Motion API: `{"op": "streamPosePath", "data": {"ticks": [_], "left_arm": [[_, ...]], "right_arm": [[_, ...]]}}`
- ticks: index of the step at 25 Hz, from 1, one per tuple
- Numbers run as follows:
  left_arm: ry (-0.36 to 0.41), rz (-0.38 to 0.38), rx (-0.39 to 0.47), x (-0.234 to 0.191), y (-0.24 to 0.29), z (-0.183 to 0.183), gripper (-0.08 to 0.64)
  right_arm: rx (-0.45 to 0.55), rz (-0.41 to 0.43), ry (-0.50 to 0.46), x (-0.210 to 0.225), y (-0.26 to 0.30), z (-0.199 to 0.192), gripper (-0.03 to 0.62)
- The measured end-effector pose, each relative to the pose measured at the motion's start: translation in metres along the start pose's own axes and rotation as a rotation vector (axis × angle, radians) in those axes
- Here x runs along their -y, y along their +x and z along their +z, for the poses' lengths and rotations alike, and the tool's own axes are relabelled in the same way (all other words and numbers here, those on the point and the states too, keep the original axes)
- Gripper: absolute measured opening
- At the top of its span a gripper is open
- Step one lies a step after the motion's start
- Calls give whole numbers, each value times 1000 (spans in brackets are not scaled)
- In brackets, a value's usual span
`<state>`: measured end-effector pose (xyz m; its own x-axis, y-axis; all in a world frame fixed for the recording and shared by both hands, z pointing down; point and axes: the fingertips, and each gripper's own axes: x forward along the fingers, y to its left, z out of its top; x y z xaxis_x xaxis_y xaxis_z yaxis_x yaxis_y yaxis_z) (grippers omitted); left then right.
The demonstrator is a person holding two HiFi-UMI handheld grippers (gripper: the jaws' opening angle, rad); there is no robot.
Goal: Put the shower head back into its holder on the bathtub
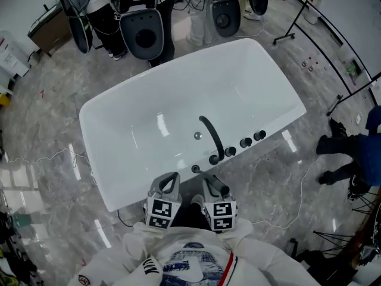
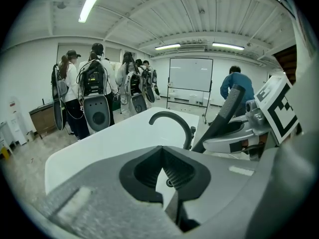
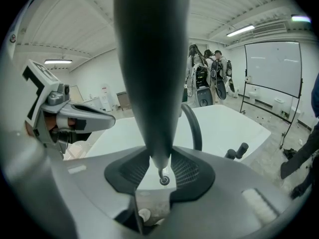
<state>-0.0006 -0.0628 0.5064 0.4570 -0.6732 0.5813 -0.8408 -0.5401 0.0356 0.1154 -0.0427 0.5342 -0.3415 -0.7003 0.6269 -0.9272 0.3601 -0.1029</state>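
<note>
My right gripper (image 1: 215, 183) is shut on the dark shower head (image 1: 221, 187), whose handle (image 3: 152, 83) stands upright between the pads. Its lower tip hangs just above the small round holder (image 3: 164, 180) on the near rim of the white bathtub (image 1: 119, 118). In the head view that holder (image 1: 195, 168) shows as a dark ring left of the curved black spout (image 1: 211, 137). My left gripper (image 1: 172, 179) hovers beside the right one, shut and empty. Through its jaws I see the holder (image 2: 171, 183), and the shower head (image 2: 227, 114) rises at the right.
Three black knobs (image 1: 245, 142) sit on the rim right of the spout. Several people wearing equipment packs (image 1: 143, 31) stand beyond the tub. Black stands (image 1: 297, 16) and a person (image 1: 351, 154) are at the right. A thin cable (image 1: 53, 157) lies on the marble floor.
</note>
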Motion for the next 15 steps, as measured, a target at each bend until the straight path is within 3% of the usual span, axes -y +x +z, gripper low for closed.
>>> {"op": "streamPosePath", "data": {"ticks": [15], "left_arm": [[-10, -66, -39, -16, 18, -21, 0]], "right_arm": [[-77, -22, 19, -5, 23, -12, 137]]}}
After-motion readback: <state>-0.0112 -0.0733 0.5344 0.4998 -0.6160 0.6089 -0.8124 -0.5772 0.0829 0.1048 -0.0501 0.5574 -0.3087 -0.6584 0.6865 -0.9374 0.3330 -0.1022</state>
